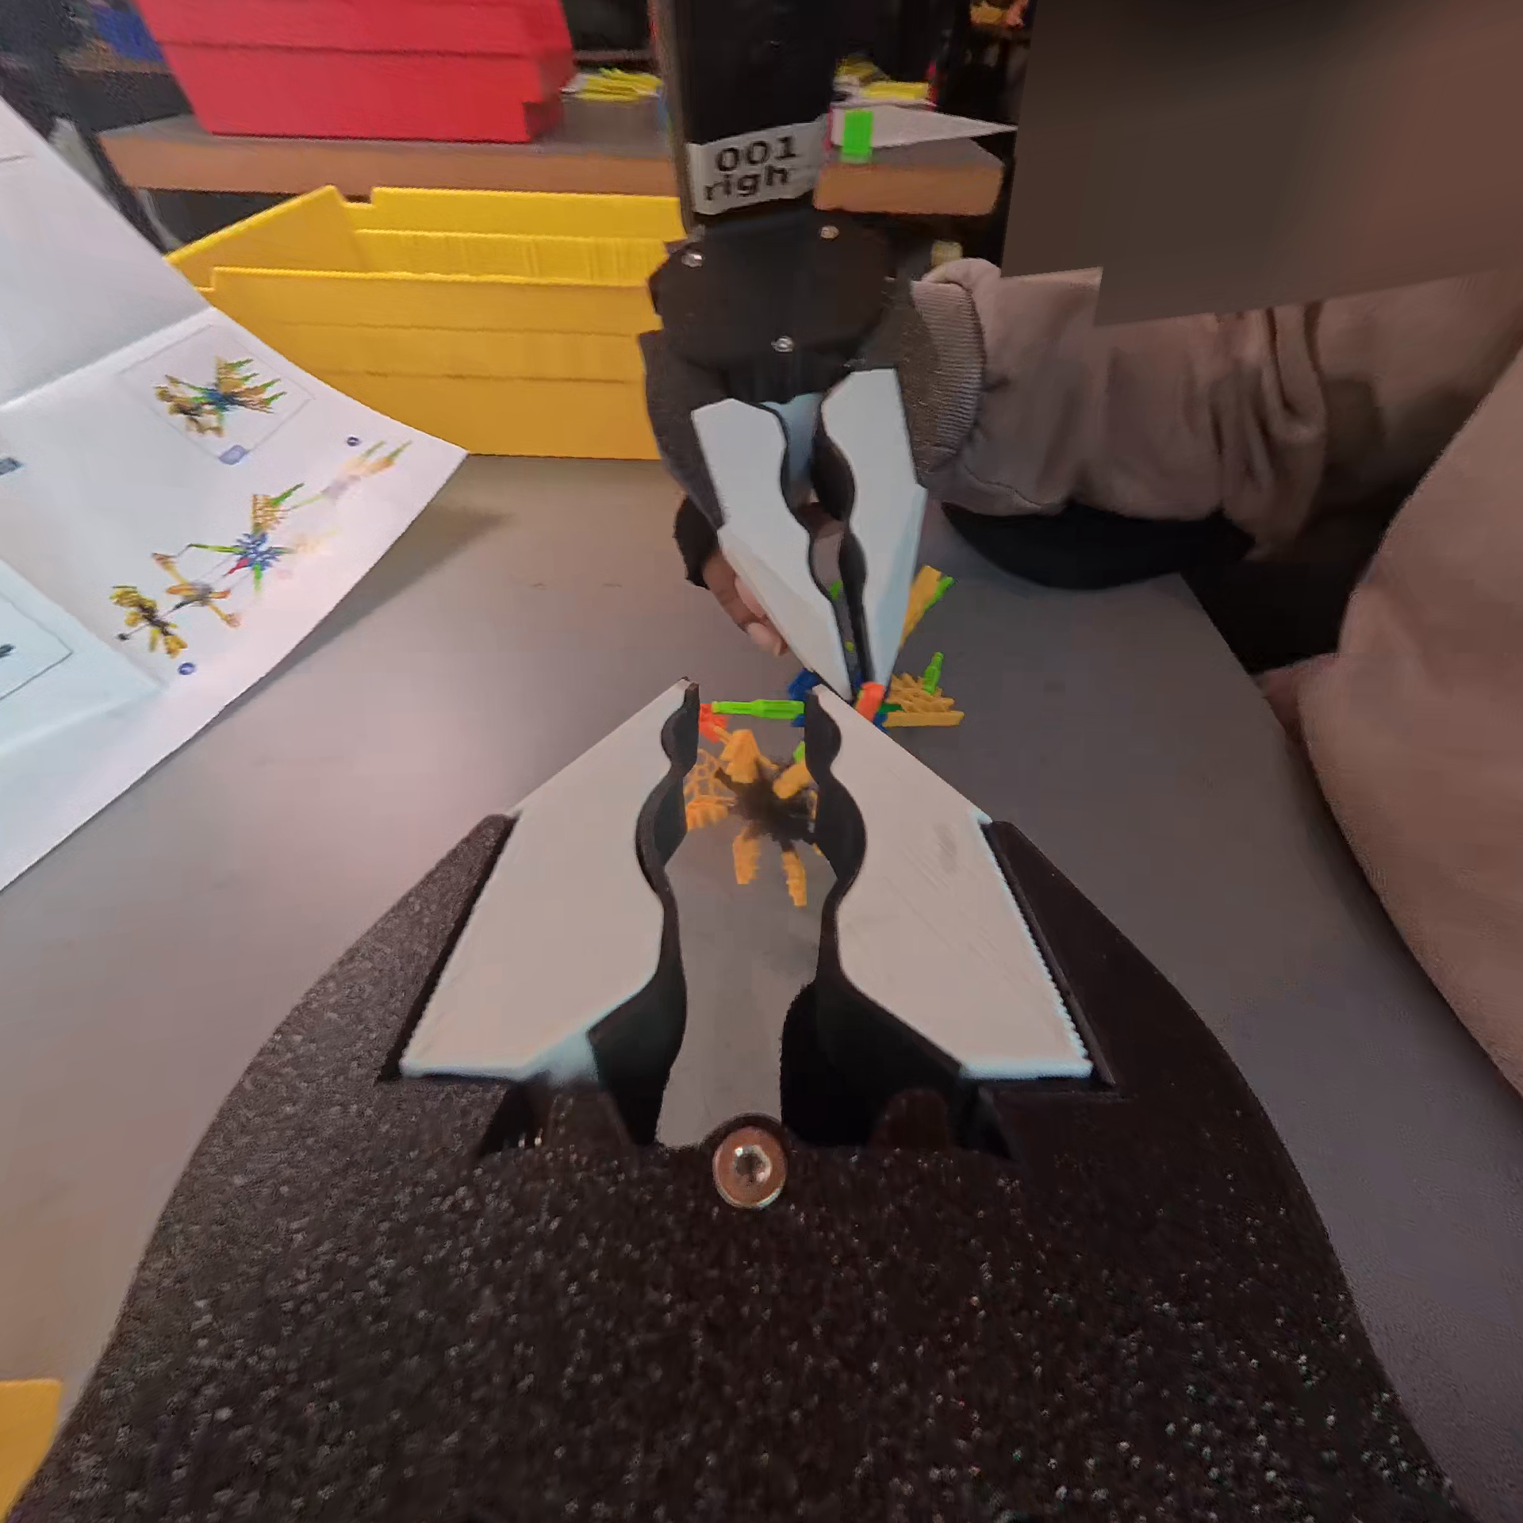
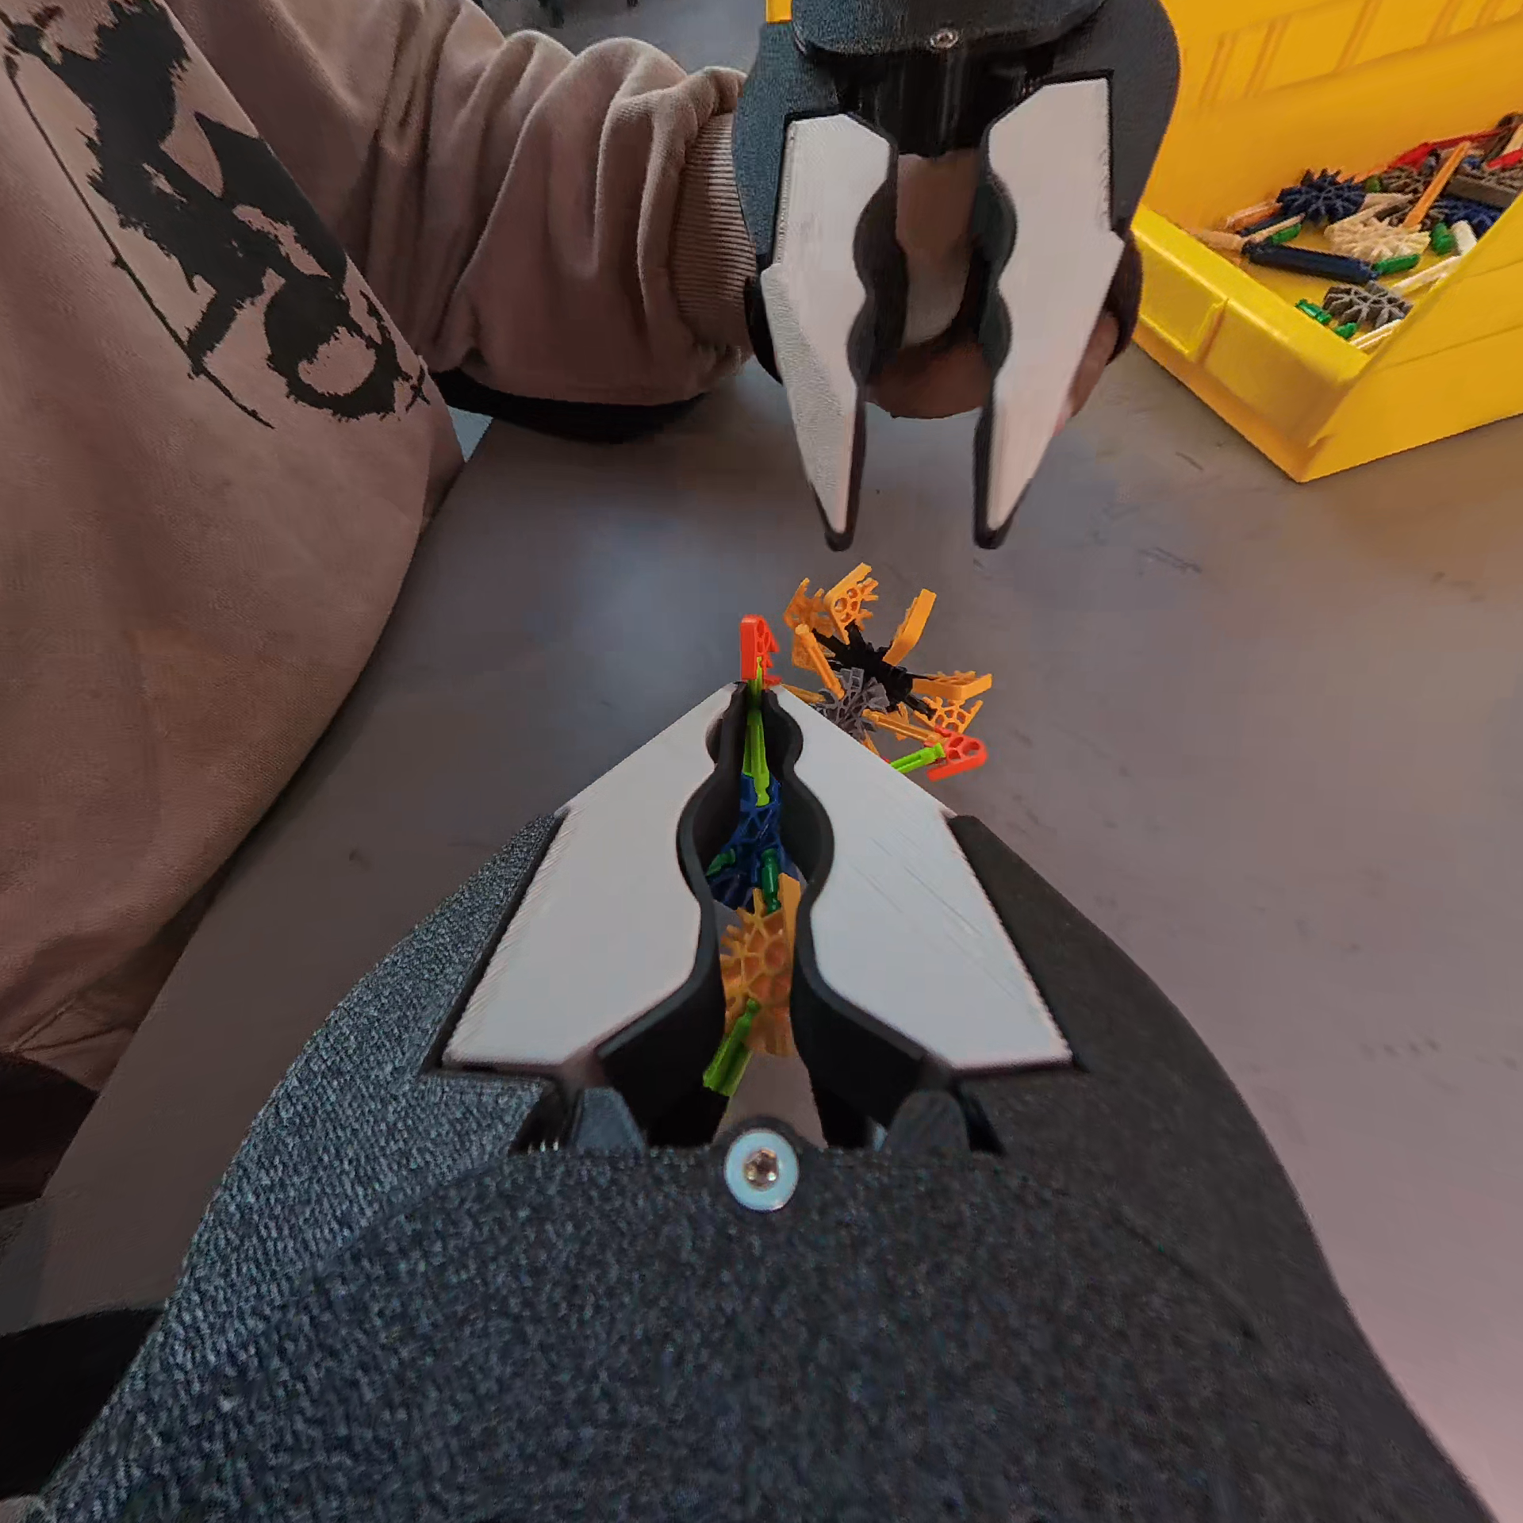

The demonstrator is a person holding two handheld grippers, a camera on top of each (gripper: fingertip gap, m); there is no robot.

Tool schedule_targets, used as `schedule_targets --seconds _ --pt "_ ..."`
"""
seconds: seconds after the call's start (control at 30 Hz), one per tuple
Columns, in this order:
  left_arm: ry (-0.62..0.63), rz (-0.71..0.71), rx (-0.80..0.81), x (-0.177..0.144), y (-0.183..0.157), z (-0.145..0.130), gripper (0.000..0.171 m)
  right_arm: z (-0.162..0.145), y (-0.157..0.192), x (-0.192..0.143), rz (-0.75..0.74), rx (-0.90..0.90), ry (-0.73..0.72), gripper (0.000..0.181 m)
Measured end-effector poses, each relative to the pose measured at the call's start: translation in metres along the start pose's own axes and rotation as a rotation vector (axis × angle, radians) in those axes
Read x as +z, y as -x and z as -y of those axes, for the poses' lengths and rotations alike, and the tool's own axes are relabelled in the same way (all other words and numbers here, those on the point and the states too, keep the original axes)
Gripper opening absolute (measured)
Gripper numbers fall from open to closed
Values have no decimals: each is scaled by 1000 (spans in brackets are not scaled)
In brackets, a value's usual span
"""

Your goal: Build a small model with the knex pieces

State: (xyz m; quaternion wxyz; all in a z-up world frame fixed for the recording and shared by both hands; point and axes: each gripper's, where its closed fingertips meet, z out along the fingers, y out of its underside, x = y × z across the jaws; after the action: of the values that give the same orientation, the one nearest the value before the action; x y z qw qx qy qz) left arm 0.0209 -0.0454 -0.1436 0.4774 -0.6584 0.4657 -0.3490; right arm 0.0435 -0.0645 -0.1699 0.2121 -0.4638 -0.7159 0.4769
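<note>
A small toy model [image 2: 882,667] of yellow-orange pieces round a black hub lies on the grey table [image 2: 1236,824]; it also shows in the left wrist view [image 1: 758,812]. My right gripper [image 2: 754,692] is shut on a second assembly [image 2: 754,832] of green rods with blue and yellow connectors, whose orange-red end piece [image 2: 758,647] sticks out past the fingertips, close beside the model. In the left wrist view the right gripper [image 1: 857,684] points down onto that assembly [image 1: 915,700]. My left gripper [image 1: 750,696] is open and empty just above the model, as the right wrist view also shows [image 2: 913,536].
A yellow bin [image 2: 1319,412] holding several loose toy parts stands at the right. Stacked yellow bins [image 1: 461,330] and red bins [image 1: 354,66] stand behind. A printed instruction sheet [image 1: 165,511] lies at the left. A person's brown sleeve [image 1: 1154,395] rests along the table's right edge. Spacing between my two grippers at the tips: around 5 centimeters.
</note>
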Motion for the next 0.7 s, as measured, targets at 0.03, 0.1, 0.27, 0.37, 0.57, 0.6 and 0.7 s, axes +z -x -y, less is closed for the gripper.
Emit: schedule_targets --seconds 0.03,0.1,0.27,0.37,0.57,0.6,0.7 --pt "22 -47 18 0 -10 0 23 0 2 -1 19 13 -15 1" --pt "42 -105 37 3 -24 -2 23 0 6 -2 69 43 -40 1" --pt "171 -94 79 20 -30 -29 19 -6 8 5 115 60 -19 1" --pt "211 -59 104 25 -28 -38 7 -7 10 7 134 66 -21 1" --pt "194 -48 66 25 -25 -37 5 -6 9 6 131 77 -40 1" --pt "189 -43 43 25 -23 -36 5 -5 7 5 118 76 -46 1" --pt "175 -29 -54 23 -16 -35 4 -2 -1 4 54 60 -61 1"
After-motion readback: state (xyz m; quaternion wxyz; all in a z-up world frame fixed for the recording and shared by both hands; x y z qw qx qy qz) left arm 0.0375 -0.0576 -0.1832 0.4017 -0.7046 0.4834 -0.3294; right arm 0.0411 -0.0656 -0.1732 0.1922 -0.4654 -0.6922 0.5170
